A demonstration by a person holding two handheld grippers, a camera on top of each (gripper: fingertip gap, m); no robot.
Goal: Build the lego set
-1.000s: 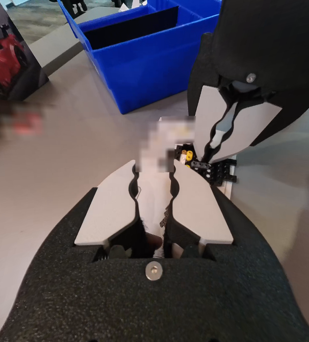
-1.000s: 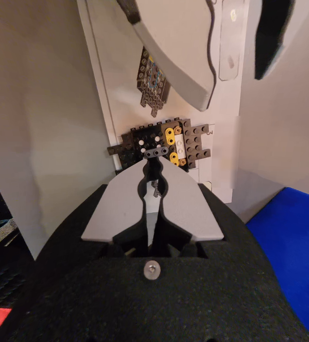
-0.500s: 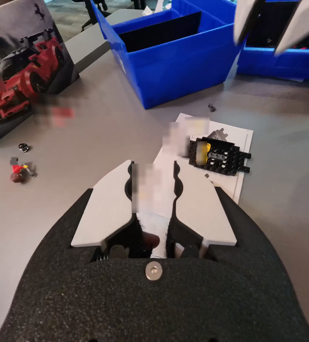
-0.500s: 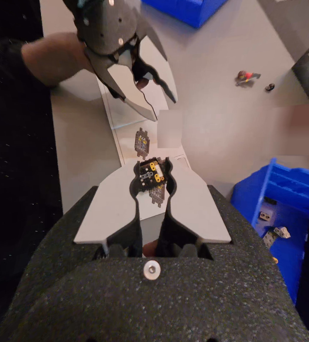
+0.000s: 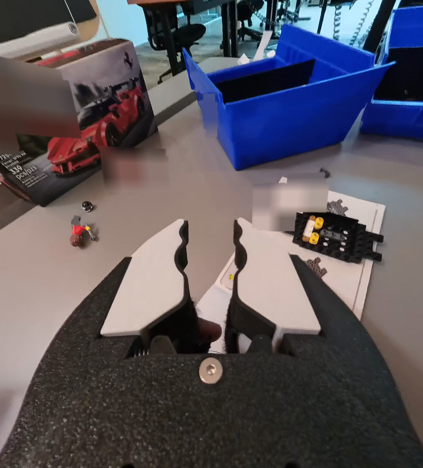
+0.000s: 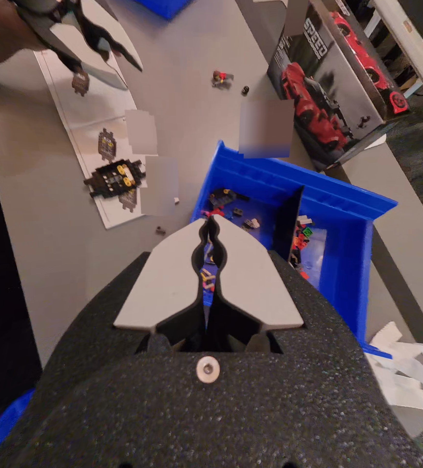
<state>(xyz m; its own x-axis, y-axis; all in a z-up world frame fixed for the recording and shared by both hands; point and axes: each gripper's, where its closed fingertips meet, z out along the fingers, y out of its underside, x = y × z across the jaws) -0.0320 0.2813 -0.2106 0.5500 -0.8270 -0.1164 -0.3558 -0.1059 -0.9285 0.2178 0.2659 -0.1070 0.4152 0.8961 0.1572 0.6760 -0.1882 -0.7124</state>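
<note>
Surface: grey table point(image 5: 40, 278) in an office room, with desks and chairs behind it.
Brick assembly: black brick assembly point(image 5: 332, 236) lay on the white instruction sheet point(image 5: 352, 291); yellow round pieces, a white piece and a grey plate sat on its top.
Same assembly, other view: black brick assembly point(image 6: 115, 178) lay on the sheet point(image 6: 61, 83), just beside the near corner of the blue bin point(image 6: 332, 202).
Left gripper: left gripper point(image 5: 210, 224) hung above the table, to the left of the assembly and apart from it; its two fingers stood clearly apart with nothing between them, only table and sheet showing through the gap.
Right gripper: right gripper point(image 6: 210, 217) hovered above the near rim of the blue bin, well away from the assembly; its fingertips met at the front and nothing showed between them.
Bin contents: loose small bricks point(image 6: 233, 210) of mixed colours lay in the bin's compartment nearest the assembly; more lay past the black divider point(image 6: 289, 222).
Second bin: another blue bin point(image 5: 408, 101) stood behind the assembly and to its right.
Loose parts: a small dark piece point(image 6: 159, 230) lay on the table between the sheet and the bin.
Farther out: a small figure in red point(image 5: 80, 231) and a tiny dark round part point(image 5: 87, 205) lay well to the left of the assembly.
Box: a box printed with a red car point(image 5: 104, 111) stood beyond the figure, farthest from the assembly.
Progress: as far as I could judge, the assembly was only a low base with a few pieces on it, and neither gripper was carrying anything to it.
</note>
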